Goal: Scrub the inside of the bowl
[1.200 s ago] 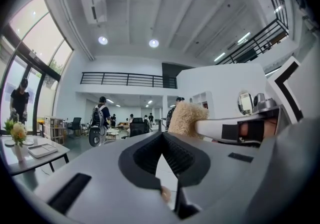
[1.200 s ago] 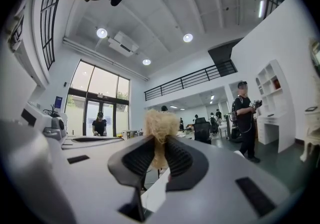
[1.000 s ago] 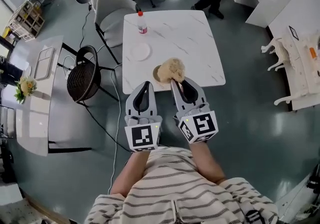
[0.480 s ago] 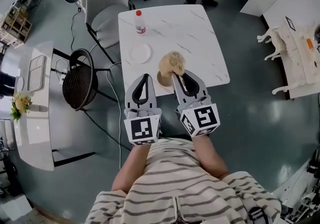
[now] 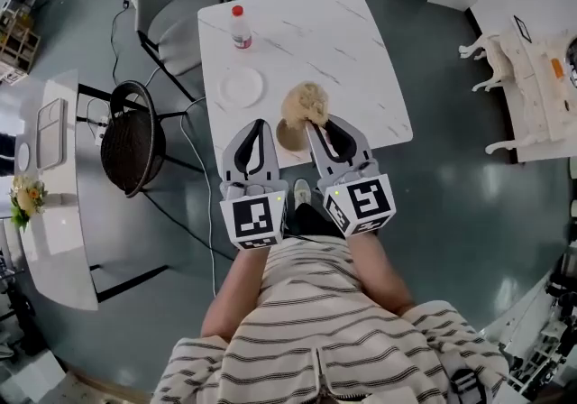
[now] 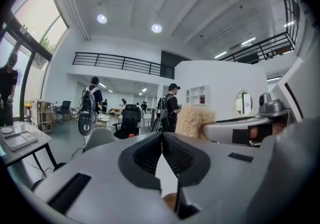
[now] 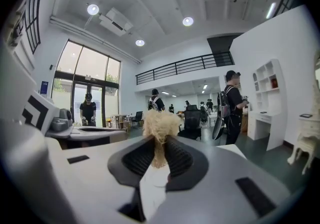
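Side by side, pointing forward: left gripper, jaws together (nothing between); right gripper clamping a fibrous scrubber.

The head view looks steeply down from above the person onto the near edge of the table. Each gripper view sits low, close behind its own jaws, facing level and far outward. All three share the scrubber; the left gripper view also catches the right gripper at its right.
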A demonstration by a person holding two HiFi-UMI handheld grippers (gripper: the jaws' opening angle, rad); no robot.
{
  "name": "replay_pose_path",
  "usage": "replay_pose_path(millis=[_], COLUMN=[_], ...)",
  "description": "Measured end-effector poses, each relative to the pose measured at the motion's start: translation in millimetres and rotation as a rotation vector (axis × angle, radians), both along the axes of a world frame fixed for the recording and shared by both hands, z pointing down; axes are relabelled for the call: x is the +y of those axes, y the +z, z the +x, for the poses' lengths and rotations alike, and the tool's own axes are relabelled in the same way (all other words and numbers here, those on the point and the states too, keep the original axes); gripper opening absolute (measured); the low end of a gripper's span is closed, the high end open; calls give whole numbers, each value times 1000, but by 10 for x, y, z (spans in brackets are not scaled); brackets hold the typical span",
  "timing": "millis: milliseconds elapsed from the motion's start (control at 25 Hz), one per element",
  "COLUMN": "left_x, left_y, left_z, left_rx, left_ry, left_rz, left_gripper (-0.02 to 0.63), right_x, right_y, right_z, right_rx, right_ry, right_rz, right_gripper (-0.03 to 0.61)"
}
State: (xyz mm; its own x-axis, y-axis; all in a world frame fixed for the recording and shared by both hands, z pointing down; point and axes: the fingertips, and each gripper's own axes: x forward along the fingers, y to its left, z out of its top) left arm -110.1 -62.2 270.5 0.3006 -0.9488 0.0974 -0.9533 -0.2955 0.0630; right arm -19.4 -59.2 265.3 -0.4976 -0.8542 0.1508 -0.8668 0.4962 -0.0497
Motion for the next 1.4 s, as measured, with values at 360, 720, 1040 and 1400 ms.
replay_pose_path(millis=[360, 720, 1040, 1400], left_x=[-283, -498, -563, -554], left_y=[499, 1053, 1443, 1827], left_z=[149, 282, 312, 288], left_rx=[-46, -65, -60, -71], left_ry=[-5, 14, 29, 54], left_rz=[-115, -258, -344, -429], left_gripper=[6, 6, 6, 8], right_x=[-234, -434, -503, -483], right_y=[651, 1182, 1554, 1956], right_z=[109, 263, 291, 260], right_rx=[4, 14, 48, 83], right_ry=[-85, -98, -107, -113], right_rz=[-174, -306, -382, -472], right_gripper=[67, 67, 67, 67])
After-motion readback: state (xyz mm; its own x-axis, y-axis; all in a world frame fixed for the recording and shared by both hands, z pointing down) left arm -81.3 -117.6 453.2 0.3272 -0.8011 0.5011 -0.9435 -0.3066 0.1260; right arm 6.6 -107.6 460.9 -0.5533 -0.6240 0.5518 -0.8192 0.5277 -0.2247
